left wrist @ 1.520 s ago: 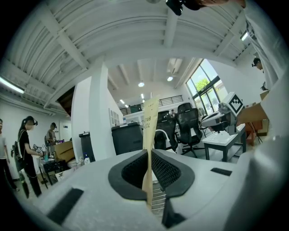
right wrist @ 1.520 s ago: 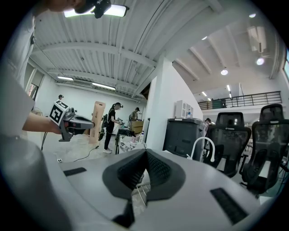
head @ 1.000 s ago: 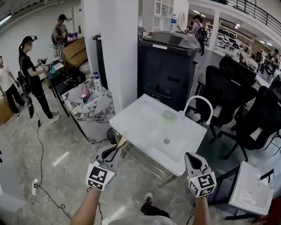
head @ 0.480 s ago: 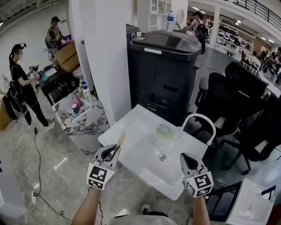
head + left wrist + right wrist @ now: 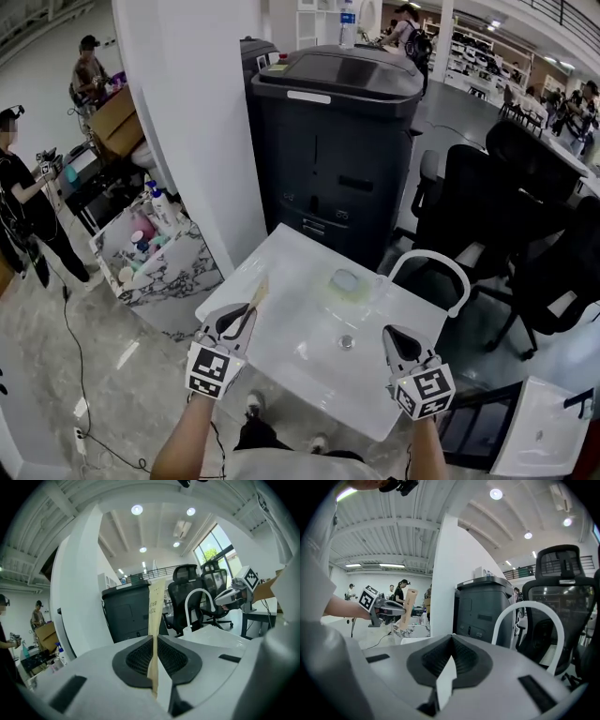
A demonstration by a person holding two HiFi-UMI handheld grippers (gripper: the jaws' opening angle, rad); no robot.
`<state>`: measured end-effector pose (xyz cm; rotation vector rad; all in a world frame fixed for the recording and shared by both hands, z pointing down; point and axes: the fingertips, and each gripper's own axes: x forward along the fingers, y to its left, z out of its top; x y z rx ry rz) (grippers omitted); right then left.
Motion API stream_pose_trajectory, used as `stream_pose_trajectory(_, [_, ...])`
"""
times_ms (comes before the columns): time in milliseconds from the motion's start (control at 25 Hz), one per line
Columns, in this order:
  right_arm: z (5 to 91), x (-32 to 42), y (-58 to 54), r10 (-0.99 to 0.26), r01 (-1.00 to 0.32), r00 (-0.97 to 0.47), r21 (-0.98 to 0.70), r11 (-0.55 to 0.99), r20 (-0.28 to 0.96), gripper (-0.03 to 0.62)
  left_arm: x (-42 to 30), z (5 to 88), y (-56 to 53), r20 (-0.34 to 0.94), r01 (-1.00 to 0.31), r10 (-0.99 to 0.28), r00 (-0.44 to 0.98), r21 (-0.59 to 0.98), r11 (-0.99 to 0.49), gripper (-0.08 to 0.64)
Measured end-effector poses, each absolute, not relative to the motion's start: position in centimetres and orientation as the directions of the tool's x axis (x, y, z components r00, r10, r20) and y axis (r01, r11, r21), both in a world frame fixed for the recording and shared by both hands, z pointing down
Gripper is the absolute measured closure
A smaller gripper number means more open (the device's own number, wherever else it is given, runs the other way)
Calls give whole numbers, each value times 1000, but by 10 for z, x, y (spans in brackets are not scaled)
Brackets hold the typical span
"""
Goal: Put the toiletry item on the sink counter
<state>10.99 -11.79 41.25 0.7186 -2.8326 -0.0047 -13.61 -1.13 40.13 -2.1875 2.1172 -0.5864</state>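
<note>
Left gripper [image 5: 246, 317] is seen clamped on a flat tan toothbrush packet [image 5: 260, 295]; in the left gripper view the jaws are pressed against both faces of the packet [image 5: 155, 603], which is held upright and rises well above the jaw tips. Partial dark print is noted on the packet, not fully readable. The packet is held in the air above the near left edge of the white sink counter [image 5: 281, 267], not resting on it. Right gripper [image 5: 396, 339] is held over the near right part of the counter; in the right gripper view its jaws [image 5: 451, 637] are seen closed together with nothing between them. A drain [image 5: 346, 343] is noted in the basin, and a pale green rounded item [image 5: 345, 281] is seen behind it, near the white arched faucet [image 5: 429, 253]. A large dark grey bin [image 5: 337, 141] is set behind the counter, with a white pillar [image 5: 197, 122] to its left and black office chairs [image 5: 478, 206] to its right. Bottles are seen on a marble-patterned counter [image 5: 173, 267] beyond the pillar.
</note>
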Motion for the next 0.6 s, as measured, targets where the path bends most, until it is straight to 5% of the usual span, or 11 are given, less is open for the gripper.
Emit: stream_pose_trajectory(600, [439, 30, -163, -663, -695, -678, 17, 719, 316, 597, -234, 456, -165, 427, -839, -863, 270, -336, -428, 534])
